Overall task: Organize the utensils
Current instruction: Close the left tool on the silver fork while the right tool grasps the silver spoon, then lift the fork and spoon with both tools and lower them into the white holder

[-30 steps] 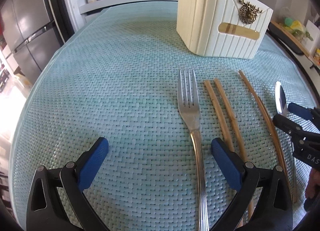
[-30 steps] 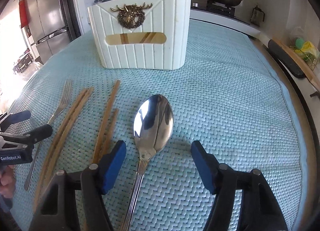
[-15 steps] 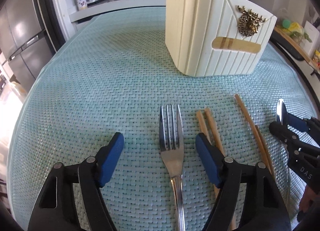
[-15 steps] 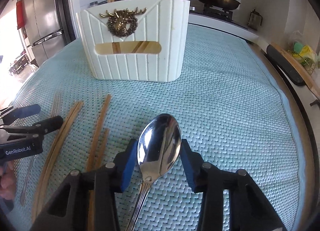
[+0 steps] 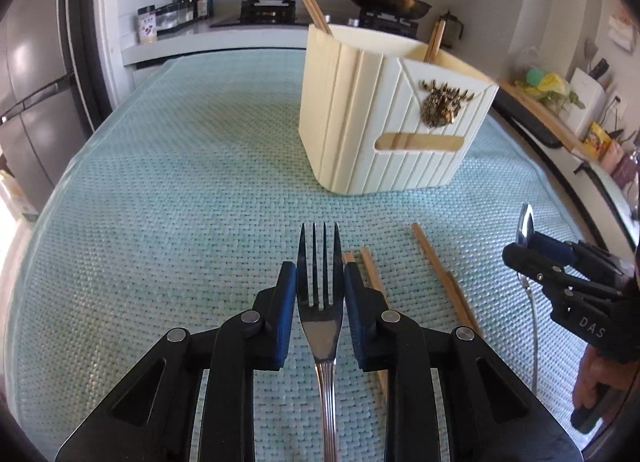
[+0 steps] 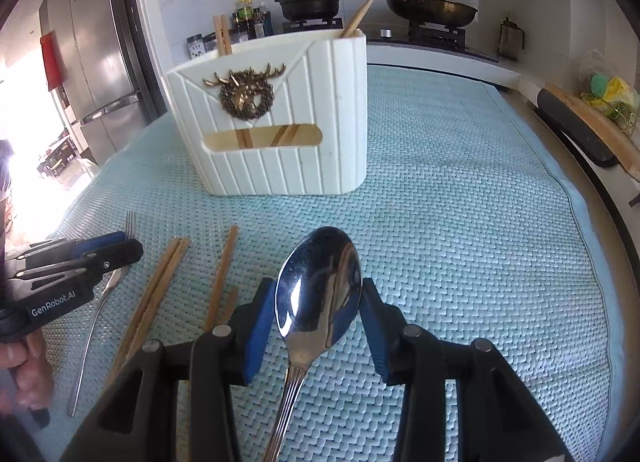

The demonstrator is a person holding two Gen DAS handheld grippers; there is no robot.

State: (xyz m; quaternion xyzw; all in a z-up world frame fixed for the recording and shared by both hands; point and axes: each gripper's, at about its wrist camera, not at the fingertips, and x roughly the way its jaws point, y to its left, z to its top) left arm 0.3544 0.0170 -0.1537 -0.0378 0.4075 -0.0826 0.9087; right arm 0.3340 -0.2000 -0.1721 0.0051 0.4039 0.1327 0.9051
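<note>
The left gripper [image 5: 320, 298] is closing, its blue pads against both edges of the fork [image 5: 320, 302], which lies in front of the caddy [image 5: 384, 122], tines pointing toward it. Just right of the fork, four chopsticks [image 6: 160, 286] lie loose on the teal mat [image 6: 460, 222], also in front of the caddy. Right of those, the right gripper [image 6: 318, 314] pinches the spoon [image 6: 318, 286] by the sides of its bowl, which is tipped up toward the caddy. More chopsticks stand inside the caddy, some showing through its front slot.
</note>
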